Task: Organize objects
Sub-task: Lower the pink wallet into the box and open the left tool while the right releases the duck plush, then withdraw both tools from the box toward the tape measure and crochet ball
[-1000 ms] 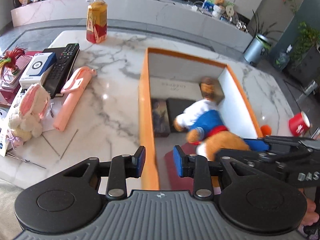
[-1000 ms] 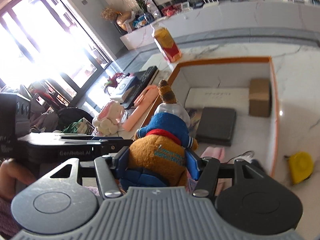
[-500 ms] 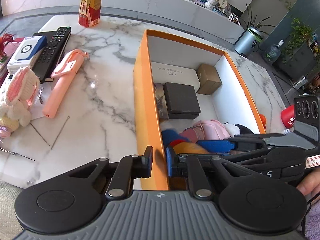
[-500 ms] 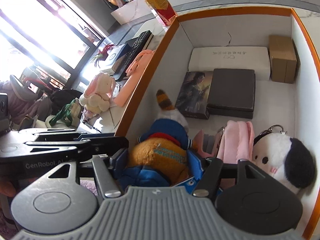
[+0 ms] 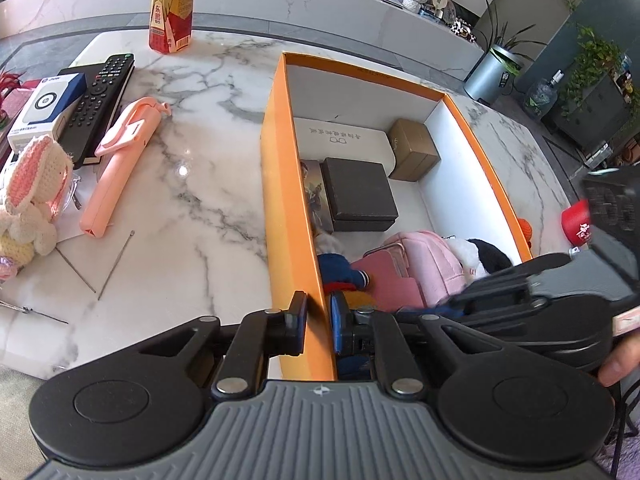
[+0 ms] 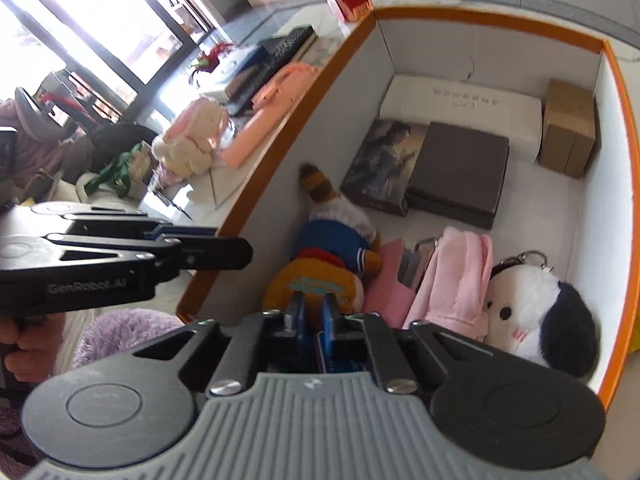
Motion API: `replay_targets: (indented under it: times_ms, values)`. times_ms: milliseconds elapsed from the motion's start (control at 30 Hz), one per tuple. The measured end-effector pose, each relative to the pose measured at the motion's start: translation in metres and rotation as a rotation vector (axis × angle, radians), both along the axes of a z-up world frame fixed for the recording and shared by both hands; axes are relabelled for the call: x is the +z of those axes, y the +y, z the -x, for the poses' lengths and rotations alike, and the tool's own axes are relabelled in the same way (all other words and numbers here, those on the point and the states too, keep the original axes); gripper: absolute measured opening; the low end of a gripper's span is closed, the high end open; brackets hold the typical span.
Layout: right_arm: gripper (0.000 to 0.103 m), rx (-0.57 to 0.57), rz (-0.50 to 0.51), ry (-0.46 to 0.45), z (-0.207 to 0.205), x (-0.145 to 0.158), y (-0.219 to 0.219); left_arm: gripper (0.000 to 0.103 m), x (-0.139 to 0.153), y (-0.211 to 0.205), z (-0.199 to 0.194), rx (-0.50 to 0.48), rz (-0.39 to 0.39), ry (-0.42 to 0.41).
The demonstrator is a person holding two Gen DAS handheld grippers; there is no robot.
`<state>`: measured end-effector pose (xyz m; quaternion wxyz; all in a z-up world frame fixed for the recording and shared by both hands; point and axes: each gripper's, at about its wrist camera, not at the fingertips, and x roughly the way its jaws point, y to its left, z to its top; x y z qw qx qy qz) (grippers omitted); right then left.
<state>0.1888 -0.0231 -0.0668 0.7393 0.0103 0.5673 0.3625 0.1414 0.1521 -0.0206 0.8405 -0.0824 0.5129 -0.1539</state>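
Observation:
An orange box (image 5: 280, 184) with white inside stands on the marble table. My left gripper (image 5: 318, 322) is shut on the box's near left wall. A brown plush toy in a blue and white jacket (image 6: 332, 248) lies inside the box against that wall; it also shows in the left wrist view (image 5: 340, 270). My right gripper (image 6: 312, 312) sits just above the toy's lower body with its jaws nearly together; nothing is held between them. The left gripper also shows in the right wrist view (image 6: 224, 250).
In the box lie a pink pouch (image 6: 452, 276), a black-and-white plush (image 6: 536, 312), a dark box (image 5: 358, 194), a picture box (image 6: 384, 164), a white case (image 5: 340, 140) and a brown carton (image 5: 414, 154). Outside lie a pink stick (image 5: 120, 168), a remote (image 5: 100, 104), a bunny (image 5: 32, 192) and a bottle (image 5: 172, 6).
The right gripper lowered the plush toy into the box and let go of it; its jaws have closed together. The left gripper moved onto the box's left wall and shut on it.

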Motion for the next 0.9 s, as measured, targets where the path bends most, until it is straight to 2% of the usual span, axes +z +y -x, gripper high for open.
replay_targets:
  times_ms: [67,167,300,433,667,733,900]
  values:
    - [0.000,0.009,0.016,0.074,-0.003,-0.013,0.006,0.015,0.000,0.000,0.000,-0.003,-0.004,0.001]
    - [0.000,0.015,0.009,0.114,-0.005,-0.018,0.009,0.014,0.000,0.000,0.000,-0.002,-0.003,0.001]
    - [0.003,0.027,0.021,0.057,-0.002,-0.005,0.006,0.014,0.000,0.000,0.000,-0.003,-0.003,0.001]
    - [0.005,-0.023,0.015,-0.029,-0.012,0.014,-0.005,0.015,0.000,0.001,-0.003,0.001,0.006,0.004]
    - [0.005,-0.008,0.052,-0.046,-0.025,0.001,0.010,0.015,0.001,-0.007,-0.004,-0.023,-0.047,-0.012]
    - [0.005,0.003,0.056,-0.005,-0.027,-0.009,0.017,0.015,0.001,-0.006,-0.004,-0.022,-0.047,-0.011]
    - [0.004,0.006,0.053,-0.024,-0.026,-0.007,0.014,0.015,0.002,-0.005,-0.004,-0.013,-0.040,-0.007]
